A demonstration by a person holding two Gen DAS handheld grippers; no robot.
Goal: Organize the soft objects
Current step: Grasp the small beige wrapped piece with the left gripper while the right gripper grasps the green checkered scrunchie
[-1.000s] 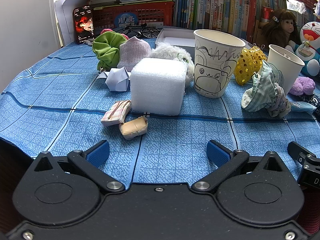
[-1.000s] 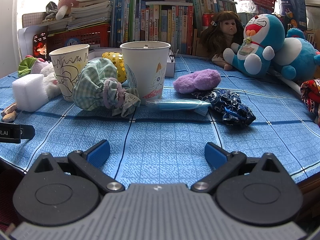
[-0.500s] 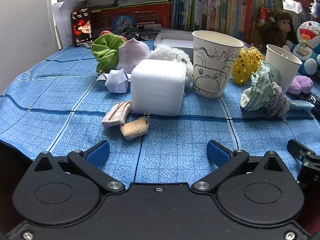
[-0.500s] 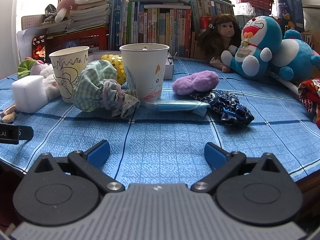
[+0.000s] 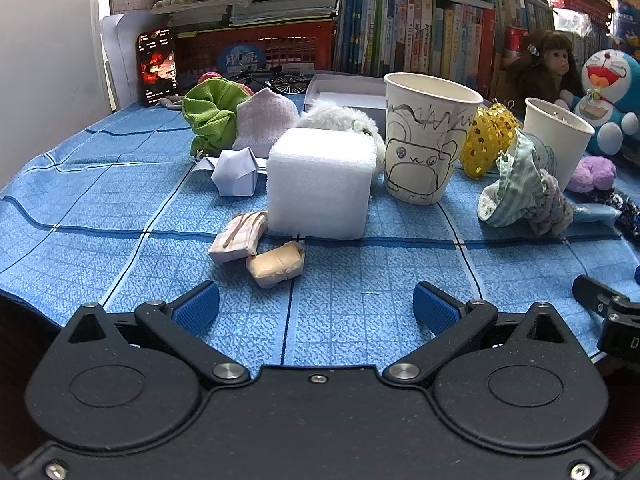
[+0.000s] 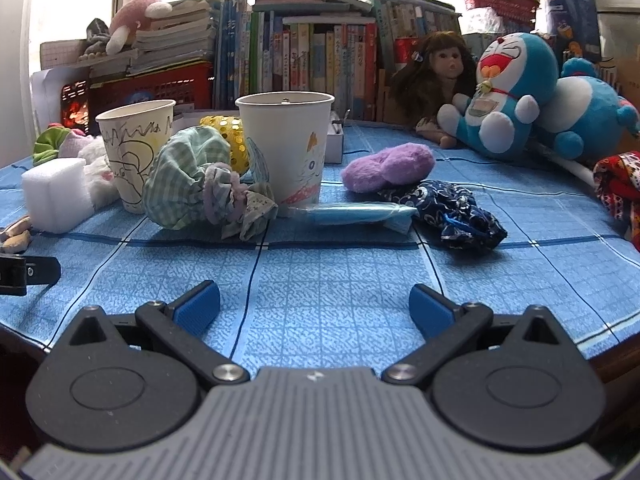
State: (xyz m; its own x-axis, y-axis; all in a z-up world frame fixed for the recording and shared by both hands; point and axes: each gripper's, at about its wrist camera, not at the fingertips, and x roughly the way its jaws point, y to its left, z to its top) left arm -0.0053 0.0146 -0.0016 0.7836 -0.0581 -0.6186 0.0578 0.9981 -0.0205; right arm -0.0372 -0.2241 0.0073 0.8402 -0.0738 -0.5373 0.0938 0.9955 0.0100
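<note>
With both the left gripper [image 5: 316, 304] and the right gripper [image 6: 314, 304] spread wide and empty over the blue cloth [image 5: 380, 300], reaching for the foam cube [image 5: 320, 184] risks toppling the doodled cup [image 5: 428, 140] just beside it, or scattering the small wrapped bundles [image 5: 276, 264] in front.

A round blue label [image 5: 239, 61] on the red basket [image 5: 280, 46] carries pale characters, too blurred to read. A white "D" shows on the right gripper's black body [image 5: 624, 340]. Book spines [image 6: 320, 64] are illegible.
</note>
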